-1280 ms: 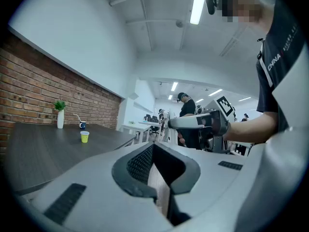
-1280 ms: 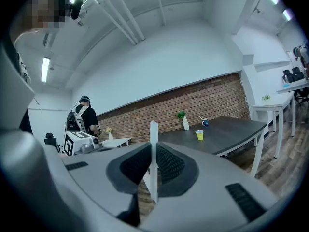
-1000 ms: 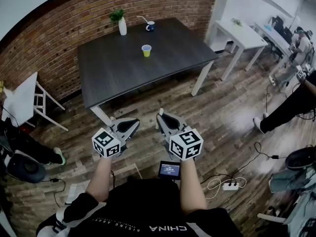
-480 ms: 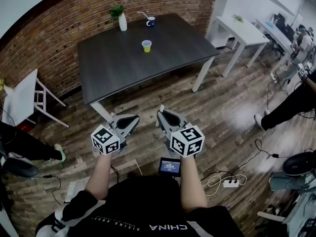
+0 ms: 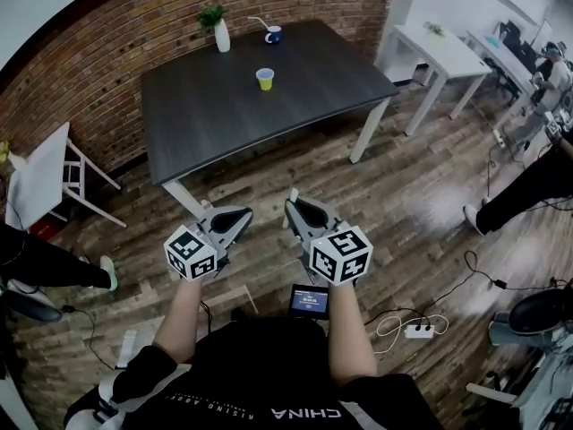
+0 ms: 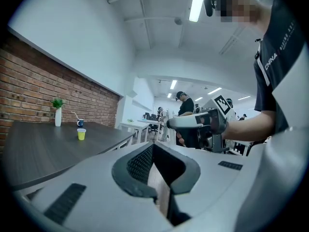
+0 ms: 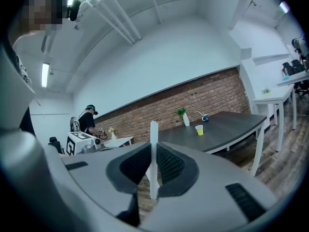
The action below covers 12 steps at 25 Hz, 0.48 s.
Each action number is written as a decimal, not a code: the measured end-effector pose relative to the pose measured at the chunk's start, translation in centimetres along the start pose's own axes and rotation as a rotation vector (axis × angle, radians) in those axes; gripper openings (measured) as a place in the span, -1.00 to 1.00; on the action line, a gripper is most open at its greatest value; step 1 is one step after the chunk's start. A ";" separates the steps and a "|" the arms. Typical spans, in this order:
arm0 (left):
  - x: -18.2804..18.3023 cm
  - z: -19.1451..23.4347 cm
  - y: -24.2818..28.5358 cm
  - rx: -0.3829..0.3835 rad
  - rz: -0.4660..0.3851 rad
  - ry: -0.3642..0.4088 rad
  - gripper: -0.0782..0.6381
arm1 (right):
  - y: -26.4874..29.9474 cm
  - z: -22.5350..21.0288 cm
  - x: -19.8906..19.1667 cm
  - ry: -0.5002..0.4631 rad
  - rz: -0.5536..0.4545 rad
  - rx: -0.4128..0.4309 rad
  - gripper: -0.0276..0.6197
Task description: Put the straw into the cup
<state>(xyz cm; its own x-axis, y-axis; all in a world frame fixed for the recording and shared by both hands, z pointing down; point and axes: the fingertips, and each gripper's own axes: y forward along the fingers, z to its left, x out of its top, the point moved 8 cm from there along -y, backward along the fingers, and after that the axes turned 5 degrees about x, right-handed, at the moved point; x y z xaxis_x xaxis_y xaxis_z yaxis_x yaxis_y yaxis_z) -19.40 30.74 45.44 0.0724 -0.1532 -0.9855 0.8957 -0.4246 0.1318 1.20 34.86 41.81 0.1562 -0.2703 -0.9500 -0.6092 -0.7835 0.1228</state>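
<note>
1. Held left gripper [image 5: 230,223] at lower centre, fingers closed on nothing.
2. Held right gripper [image 5: 302,214] just beside it, fingers clamped on upright white straw [image 7: 153,144].
3. Found yellow cup [image 5: 265,78] standing at upper centre on dark tabletop [image 5: 224,119], well apart from both.

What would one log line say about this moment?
right gripper: shut on white straw, upright | left gripper: shut, empty | yellow cup: on dark table, well ahead | straw: not yet in cup

Place: an office, I'd say.
Walls: red brick wall [image 5: 89,70] beside me.
Furniture: my dark table [image 5: 251,124], white desks [image 5: 443,56] beyond.
Floor: wood planks [image 5: 421,195], loose cables [image 5: 391,328].
</note>
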 end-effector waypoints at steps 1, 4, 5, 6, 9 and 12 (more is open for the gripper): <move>0.0 -0.2 0.2 0.003 0.000 -0.001 -0.78 | -0.3 -0.2 -0.1 0.001 0.002 0.001 -0.80; -0.3 -0.7 1.0 0.012 0.001 -0.010 -0.78 | -0.9 -0.9 -0.3 -0.002 0.012 0.004 -0.80; -0.3 -0.8 1.3 0.015 0.001 -0.014 -0.78 | -1.1 -1.2 -0.4 -0.002 0.016 0.004 -0.80; -0.4 -1.0 1.7 0.018 0.000 -0.018 -0.78 | -1.4 -1.6 -0.4 -0.002 0.021 0.004 -0.80; -0.5 -1.7 3.4 0.029 0.001 -0.026 -0.78 | -2.6 -3.1 -0.2 -0.002 0.027 0.004 -0.80; -0.7 -2.7 5.4 0.039 -0.002 -0.036 -0.78 | -4.2 -5.1 -0.1 0.001 0.028 -0.002 -0.80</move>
<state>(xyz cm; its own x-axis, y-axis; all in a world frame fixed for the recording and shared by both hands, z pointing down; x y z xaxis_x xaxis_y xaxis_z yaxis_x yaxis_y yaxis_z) -13.44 30.94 46.56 0.0543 -0.1836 -0.9815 0.8780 -0.4594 0.1345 7.65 35.32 42.85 0.1400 -0.2922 -0.9460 -0.6113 -0.7771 0.1496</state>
